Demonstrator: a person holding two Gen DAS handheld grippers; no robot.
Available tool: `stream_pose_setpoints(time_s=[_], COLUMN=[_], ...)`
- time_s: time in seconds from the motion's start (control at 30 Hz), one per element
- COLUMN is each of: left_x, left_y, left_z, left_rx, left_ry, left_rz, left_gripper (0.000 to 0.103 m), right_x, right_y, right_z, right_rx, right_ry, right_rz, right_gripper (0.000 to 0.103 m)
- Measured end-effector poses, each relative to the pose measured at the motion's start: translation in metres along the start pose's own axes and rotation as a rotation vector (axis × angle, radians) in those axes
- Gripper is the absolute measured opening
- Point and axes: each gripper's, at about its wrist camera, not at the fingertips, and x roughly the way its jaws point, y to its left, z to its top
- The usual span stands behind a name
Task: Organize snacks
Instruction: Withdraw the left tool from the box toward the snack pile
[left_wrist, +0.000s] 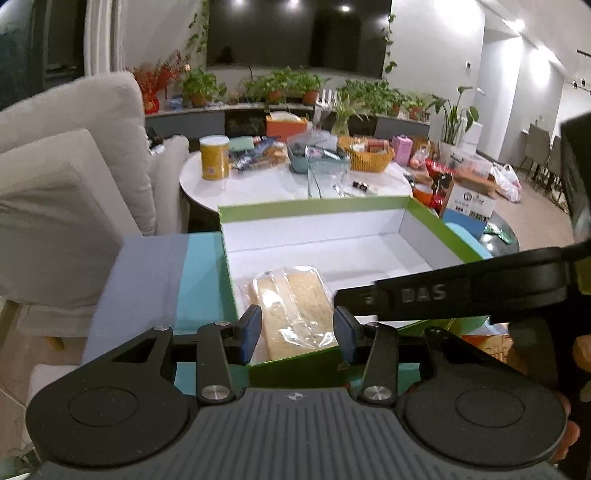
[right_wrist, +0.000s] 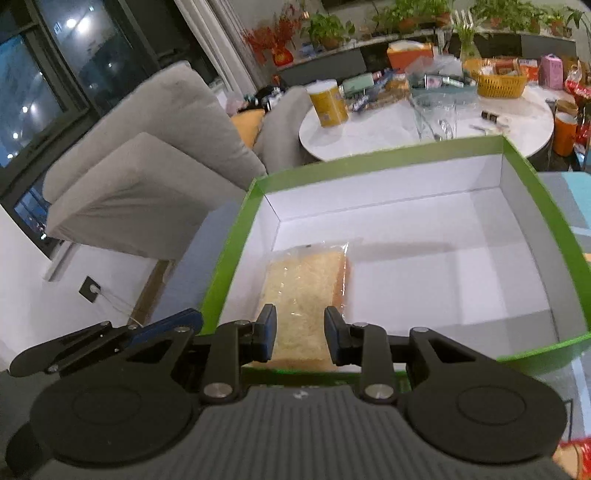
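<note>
In the left wrist view, the left tongs (left_wrist: 298, 332) sit at 6 o'clock over the near wall of a green box (left_wrist: 314, 206) with a white inside. Their blue pads stand apart and released, pressing on nothing. Seen through the gap, a clear-wrapped pale snack packet (left_wrist: 295, 306) lies flat on the box floor, in the near left corner. A black arm of the other tool (left_wrist: 461, 291) reaches in from 3 o'clock, and its tip ends just beside the packet's right edge. The box rests on a blue-and-teal cloth (left_wrist: 166, 277). A pale sofa (left_wrist: 74, 147) fills the 9 o'clock side. Towards 12 o'clock a round white worktop (left_wrist: 277, 184) carries a yellow canister (left_wrist: 215, 157), a woven basket (left_wrist: 369, 157) and loose wrapped snacks. In the right wrist view, the right tongs (right_wrist: 300, 339) are at 6 o'clock, also above the box's near wall. They are drawn close, almost clenched, with only a narrow gap between the pads. The near end of the packet shows in that gap, but I cannot tell whether the pads touch it. The packet lies along the box's left half, and the rest of the floor is bare white. Part of the left tongs, with one blue pad, shows at 8 o'clock outside the box's left wall. The canister stands at 12 o'clock on the worktop.
</note>
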Motion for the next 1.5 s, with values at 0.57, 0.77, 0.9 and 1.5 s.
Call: stream_pose_setpoints(time_s=[0.57, 0.77, 0.9, 1.5], left_x=[-0.076, -0.088, -0.094, -0.091], left_y=[0.001, -0.018, -0.029, -0.047], left_z=[-0.039, -0.048, -0.054, -0.071], left_rx=[-0.047, -0.011, 0.003, 0.038], left_ry=[-0.022, -0.017, -0.008, 0.049], left_rz=[-0.008, -0.042, -0.075, -0.085], left_gripper=[0.045, 0.046, 0.047, 0.050], right_x=[-0.077, -0.089, -0.088, -0.098], right_y=[0.011, -0.004, -0.019, -0.033], right_z=[-0.046, -0.055, -0.063, -0.100], right_rx=[-0.016, 0.025, 0.072, 0.155], right_ry=[-0.099, -0.124, -0.105, -0.049], right_rz=[0.024, -0.062, -0.121, 0.023], right_gripper=[0.036, 0.036, 0.036, 0.038])
